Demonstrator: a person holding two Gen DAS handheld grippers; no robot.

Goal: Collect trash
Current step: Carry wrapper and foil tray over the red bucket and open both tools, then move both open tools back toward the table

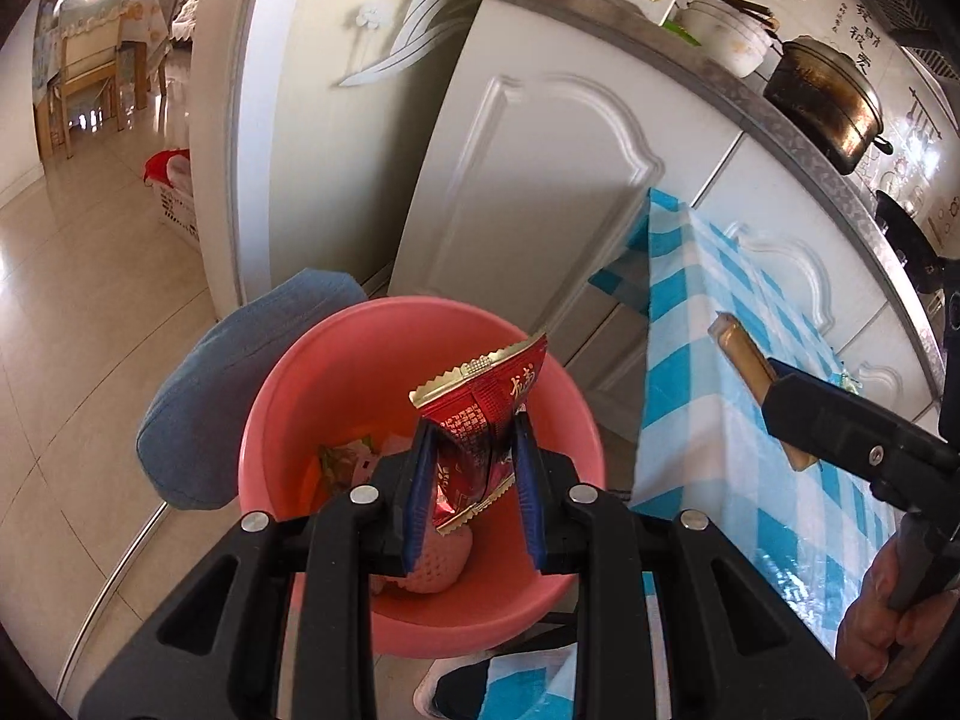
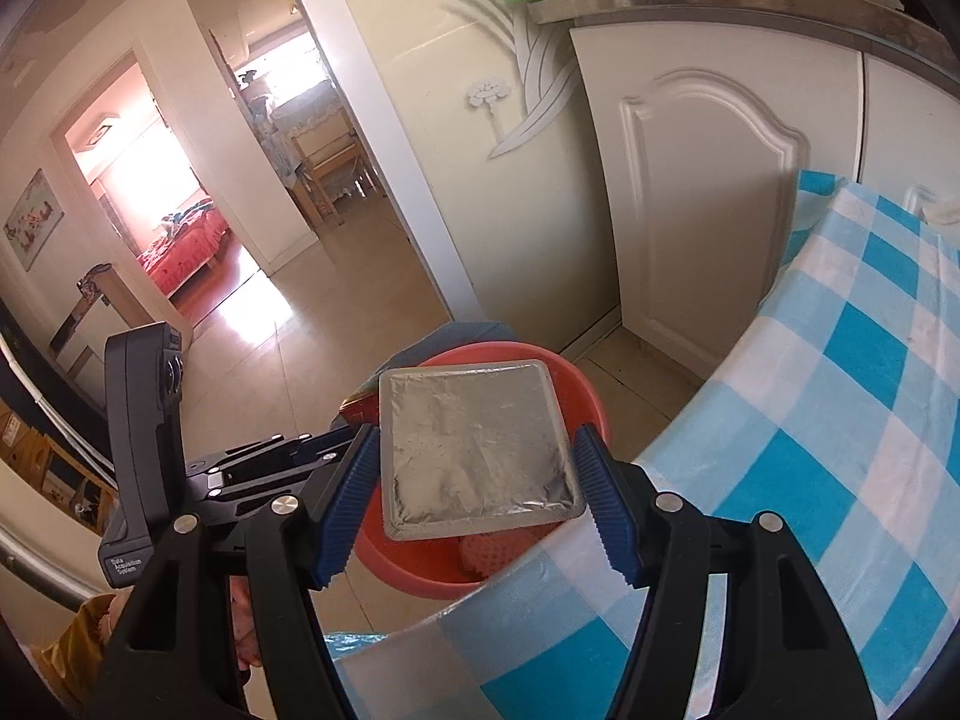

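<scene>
Two grippers are held over a pink plastic basin (image 1: 336,360) that sits on the tiled floor beside the table with a blue-and-white checked cloth (image 1: 708,396). A crumpled red snack wrapper (image 1: 480,420) is clamped between the blue pads of the left gripper (image 1: 474,480) — upright, directly above the basin's opening, its gold serrated edge on top. A flat silver foil packet (image 2: 477,444) is seen between the fingers of the right gripper (image 2: 477,498); its edges lie close to both pads, contact on the right side looks likely, but a firm clamp cannot be told. The packet is positioned above the basin rim (image 2: 576,378), by the table edge. Inside the basin, a pink foam fruit net (image 1: 438,564) and some other scraps are visible. A blue-grey cushion (image 1: 240,384) is touching the basin's far-left side. White cabinet doors (image 1: 528,192) are behind — a dark pot (image 1: 828,102) is on the counter.
</scene>
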